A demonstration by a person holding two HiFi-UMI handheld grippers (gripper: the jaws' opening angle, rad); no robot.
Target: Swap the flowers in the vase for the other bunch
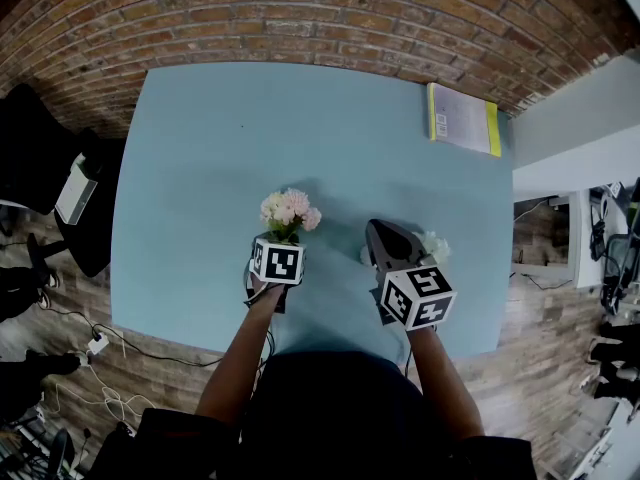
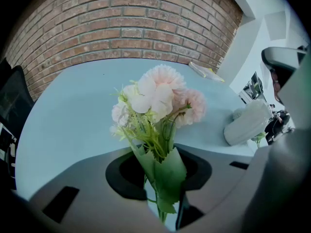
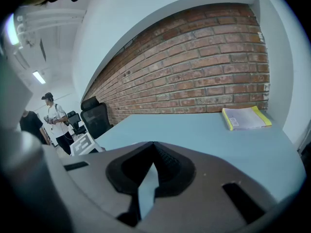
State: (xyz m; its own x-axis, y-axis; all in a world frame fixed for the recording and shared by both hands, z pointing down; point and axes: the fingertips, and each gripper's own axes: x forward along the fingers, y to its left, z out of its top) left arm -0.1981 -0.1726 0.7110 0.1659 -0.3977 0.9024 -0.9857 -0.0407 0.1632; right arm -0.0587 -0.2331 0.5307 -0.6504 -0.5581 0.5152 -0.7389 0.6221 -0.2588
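Note:
A bunch of pink and cream flowers (image 1: 288, 211) in a green wrap (image 2: 165, 171) stands upright over the light blue table (image 1: 220, 138). My left gripper (image 1: 282, 240) is shut on its wrapped stems, which run down between the jaws in the left gripper view. A white, vase-like thing (image 2: 245, 125) with a bit of green beside it lies on the table to the right; in the head view that white thing (image 1: 434, 243) sits just right of my right gripper (image 1: 378, 230). The right gripper (image 3: 151, 152) is shut with nothing between its jaws.
A book with yellow edges (image 1: 462, 118) lies at the table's far right corner, by the brick wall (image 1: 300, 18). Black office chairs (image 1: 40, 158) stand left of the table. A person (image 3: 56, 120) stands far off in the right gripper view.

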